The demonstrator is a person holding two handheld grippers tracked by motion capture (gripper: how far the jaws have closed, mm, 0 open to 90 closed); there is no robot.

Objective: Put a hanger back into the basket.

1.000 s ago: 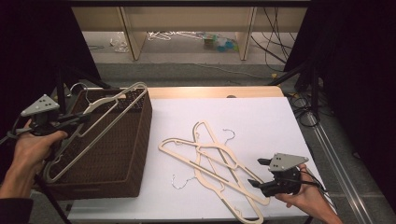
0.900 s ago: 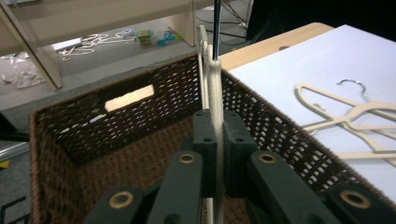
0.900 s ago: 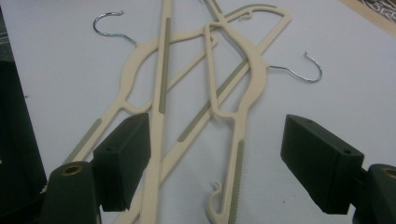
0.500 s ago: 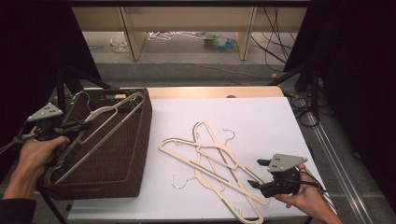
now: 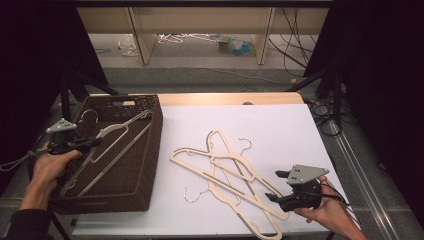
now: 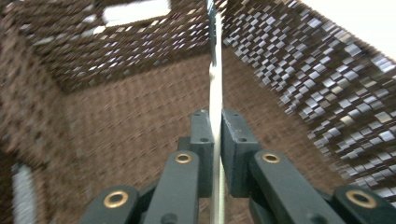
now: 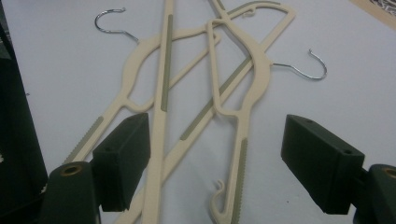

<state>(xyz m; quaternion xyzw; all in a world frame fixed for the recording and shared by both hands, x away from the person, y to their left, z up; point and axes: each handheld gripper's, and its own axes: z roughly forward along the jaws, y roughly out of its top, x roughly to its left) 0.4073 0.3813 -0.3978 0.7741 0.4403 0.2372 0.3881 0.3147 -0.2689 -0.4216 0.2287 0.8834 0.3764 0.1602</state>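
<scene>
2 hangers [image 5: 227, 170] mid-sheet, wide white margin [image 5: 280, 125] beyond; basket rim [image 5: 156, 135] alongside.

Left tongs [image 5: 92, 142]: in my left hand [image 5: 50, 167], forearm entering bottom left, jaws closed flat on a thin cream hanger [image 6: 215, 93] | Right tongs [image 5: 275, 186]: cradled in my right hand [image 5: 325, 212] at bottom right, jaws spread wide, pointing left, nothing between them, low over tabletop [image 5: 280, 125].
</scene>
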